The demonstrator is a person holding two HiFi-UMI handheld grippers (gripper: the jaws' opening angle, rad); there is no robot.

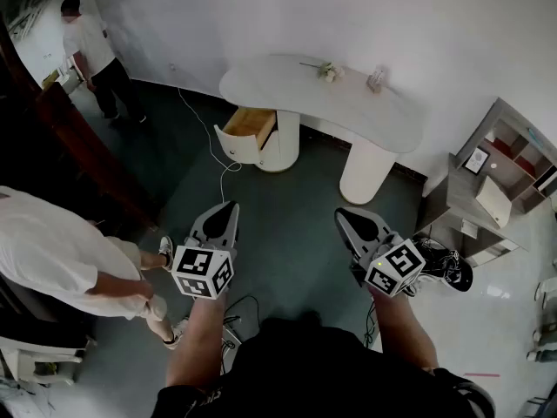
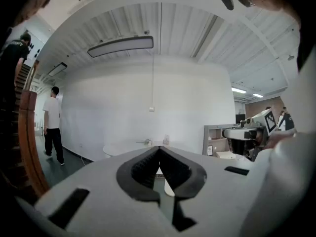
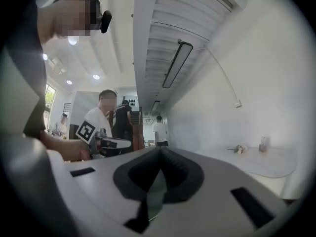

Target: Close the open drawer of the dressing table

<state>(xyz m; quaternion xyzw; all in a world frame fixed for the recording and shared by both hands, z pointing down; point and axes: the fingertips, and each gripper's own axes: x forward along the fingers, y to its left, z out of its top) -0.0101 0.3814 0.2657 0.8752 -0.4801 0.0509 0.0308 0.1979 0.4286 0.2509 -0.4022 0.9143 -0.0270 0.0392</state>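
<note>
We hold left gripper (image 1: 230,207) and right gripper (image 1: 342,216) well short of the dressing table (image 1: 348,104), fingers together, empty, likely since its drawer (image 1: 248,127), open at its left end, needs only pushing.

We see the left gripper (image 2: 159,149) at 6 o'clock, jaws together, tips meeting, nothing between them. Just past the tips is the white dressing table (image 2: 129,148) top, with small items on it near centre, too small to tell. A wall switch (image 2: 152,108) sits on the white wall just above centre. A long ceiling lamp (image 2: 121,45) is at 11 o'clock. At 9 o'clock a person (image 2: 52,124) in white shirt and dark trousers stands on the dark floor, near a wooden rail (image 2: 27,142). A second person (image 2: 12,51) in a dark top is at 10 o'clock, at the frame edge. At 3 o'clock there is a grey shelf unit (image 2: 217,138), and beside it the right gripper (image 2: 234,132) with its marker cube.
</note>
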